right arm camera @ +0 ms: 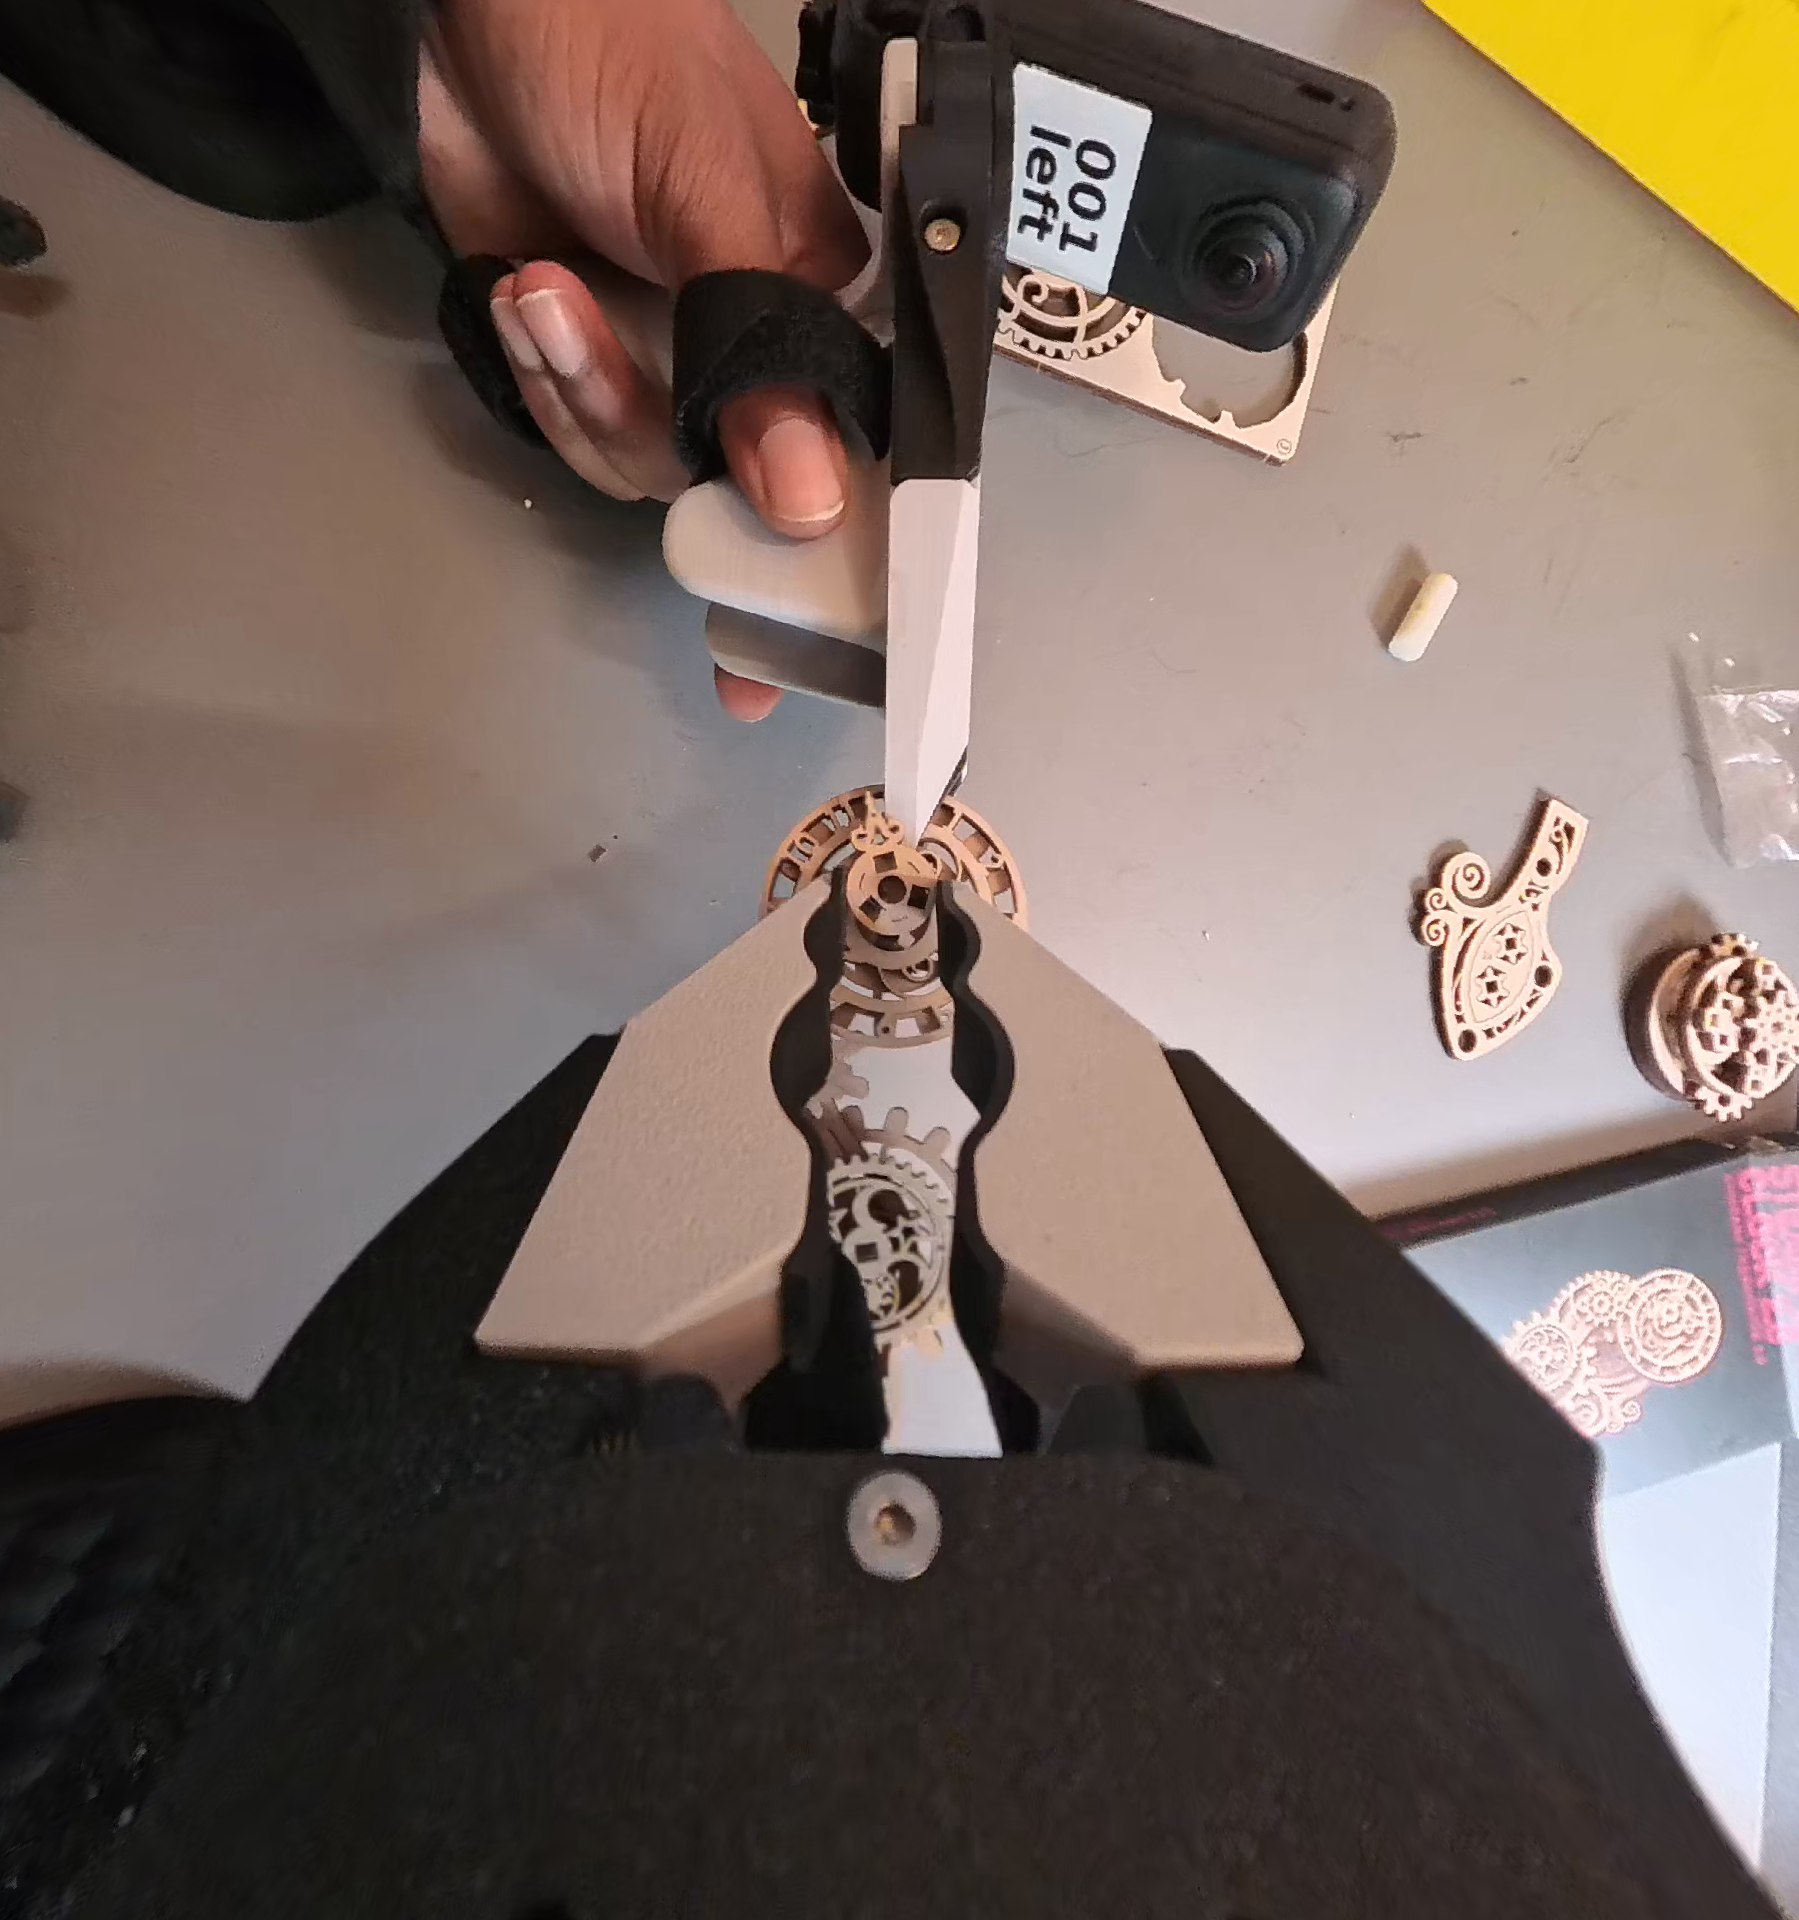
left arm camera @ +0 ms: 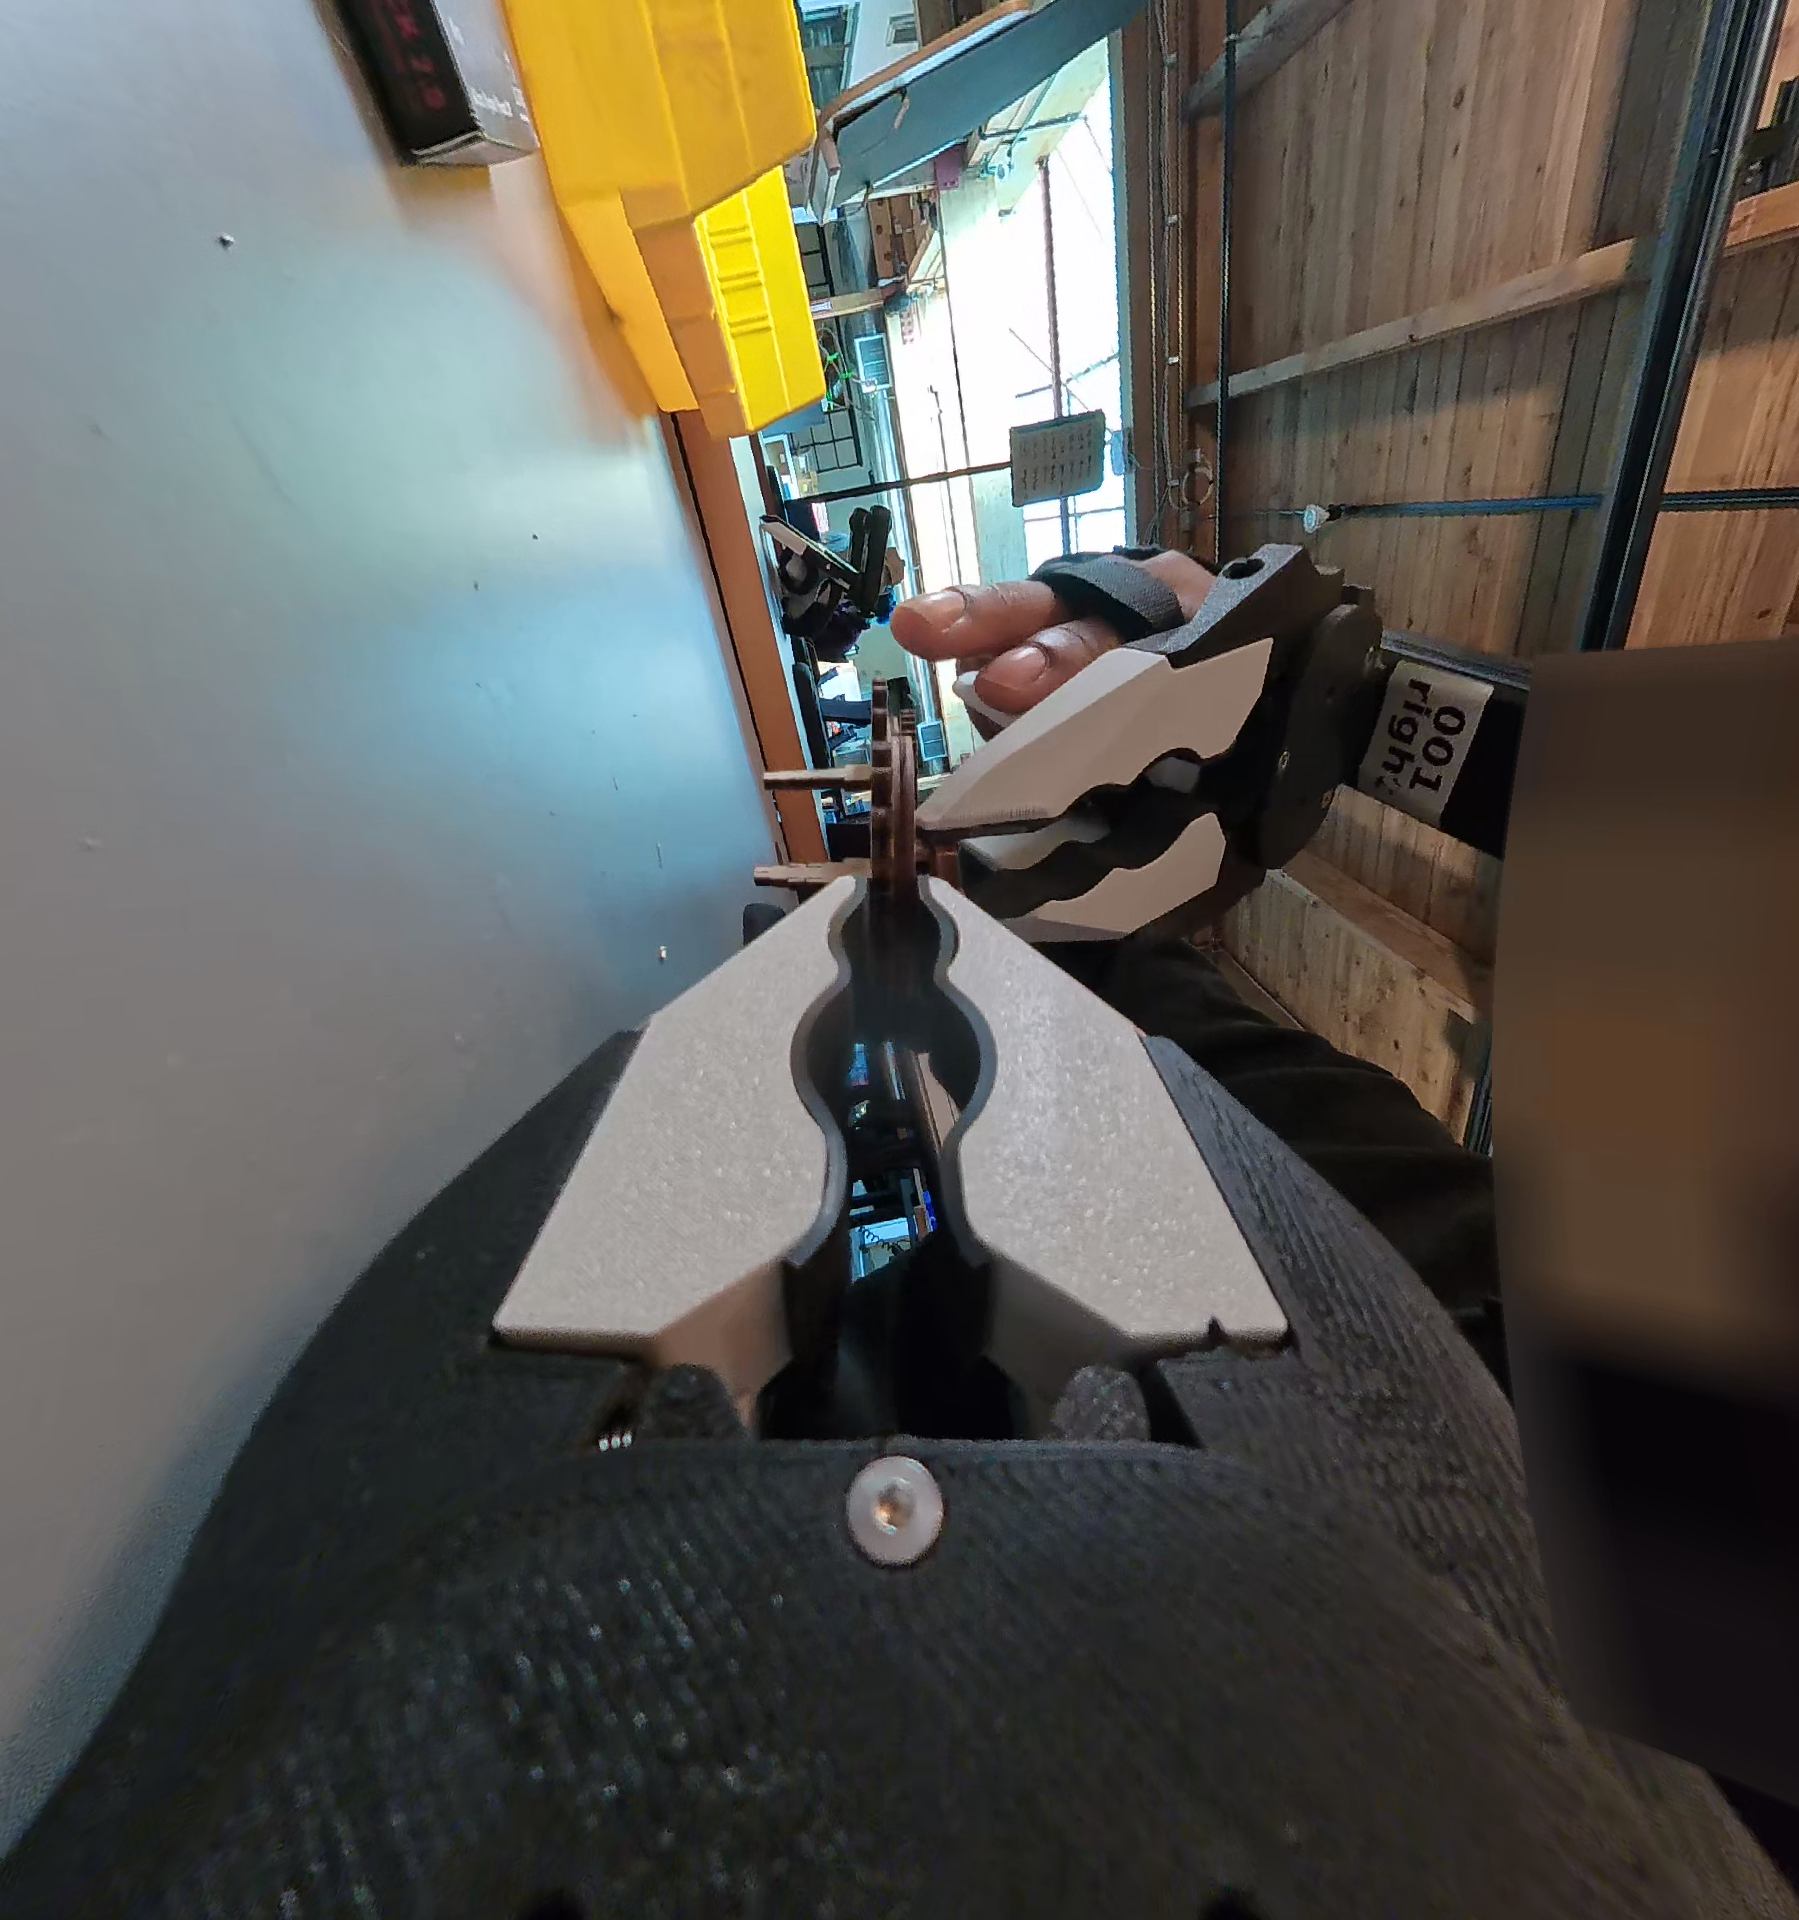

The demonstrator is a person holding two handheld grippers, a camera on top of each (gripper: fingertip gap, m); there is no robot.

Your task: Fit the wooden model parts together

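Right wrist view shows your right gripper (right arm camera: 887, 904) pinching the small hub of the wooden gear assembly (right arm camera: 895, 894) above the grey table (right arm camera: 251, 727), while your left gripper (right arm camera: 926, 805), clamped edge-on from the far side, hides the dial behind it.

A white printed sticker (right arm camera: 1066, 182) on the left tongs' (right arm camera: 924, 821) camera (right arm camera: 1248, 208); red lettering on the grey box (right arm camera: 1653, 1320).

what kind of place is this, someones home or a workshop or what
Most likely a workshop or maker space, not a home. Behind the grey work table are bare timber plank walls with exposed conduit, yellow storage bins sit at the table's edge, and cluttered shelving and equipment fill the background.
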